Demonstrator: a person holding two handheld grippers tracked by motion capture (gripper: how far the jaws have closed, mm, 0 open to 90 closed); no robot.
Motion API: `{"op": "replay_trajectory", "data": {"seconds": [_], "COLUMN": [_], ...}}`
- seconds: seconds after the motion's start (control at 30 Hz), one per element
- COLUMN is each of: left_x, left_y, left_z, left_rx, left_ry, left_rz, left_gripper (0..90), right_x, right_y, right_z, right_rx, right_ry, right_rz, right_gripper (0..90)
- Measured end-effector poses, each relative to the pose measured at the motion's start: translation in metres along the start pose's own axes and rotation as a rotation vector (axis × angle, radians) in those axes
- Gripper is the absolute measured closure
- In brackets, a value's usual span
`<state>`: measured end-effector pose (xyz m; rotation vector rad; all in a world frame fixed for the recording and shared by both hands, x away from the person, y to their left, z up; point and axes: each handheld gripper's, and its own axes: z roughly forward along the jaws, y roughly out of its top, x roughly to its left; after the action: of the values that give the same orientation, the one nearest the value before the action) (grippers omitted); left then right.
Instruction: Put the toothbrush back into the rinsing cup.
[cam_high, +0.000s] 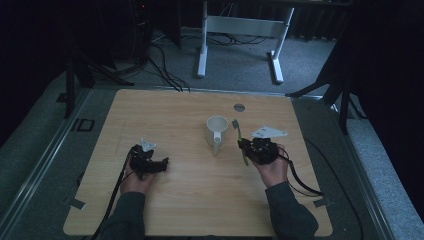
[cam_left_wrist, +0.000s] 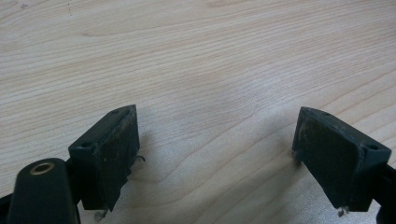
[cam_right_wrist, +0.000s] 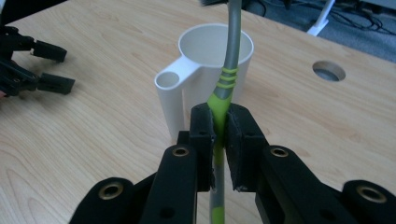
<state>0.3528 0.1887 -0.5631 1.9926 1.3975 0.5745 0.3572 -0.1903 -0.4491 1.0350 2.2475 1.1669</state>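
Wooden table (cam_high: 165, 210), high view: white cup (cam_high: 216, 133) stands mid-table; right gripper (cam_high: 243, 145) holds a toothbrush (cam_high: 239, 137) just beside it, head end away from the person. Left gripper (cam_high: 162, 164) rests well apart. Left gripper view: jaws spread wide over bare wood, holding nothing. Right gripper view: jaws pinch the toothbrush's green-grey handle (cam_right_wrist: 222, 88) before the cup (cam_right_wrist: 205, 70). Judged: pickup done; placing into the cup remains.

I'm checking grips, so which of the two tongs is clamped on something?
The right tongs: their pads pinch the green-and-grey toothbrush beside the white cup. The left tongs stand wide open over bare table, holding nothing.
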Motion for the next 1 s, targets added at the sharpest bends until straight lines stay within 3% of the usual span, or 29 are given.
{"op": "replay_trajectory", "data": {"seconds": [1.0], "left_x": [0.000], "left_y": [0.000], "left_z": [0.000], "left_rx": [0.000], "left_ry": [0.000], "left_rz": [-0.002], "left_gripper": [15.1], "right_x": [0.001], "right_y": [0.015], "right_z": [0.005], "right_rx": [-0.092], "right_ry": [0.023], "right_rz": [0.038], "right_gripper": [81.3]}}
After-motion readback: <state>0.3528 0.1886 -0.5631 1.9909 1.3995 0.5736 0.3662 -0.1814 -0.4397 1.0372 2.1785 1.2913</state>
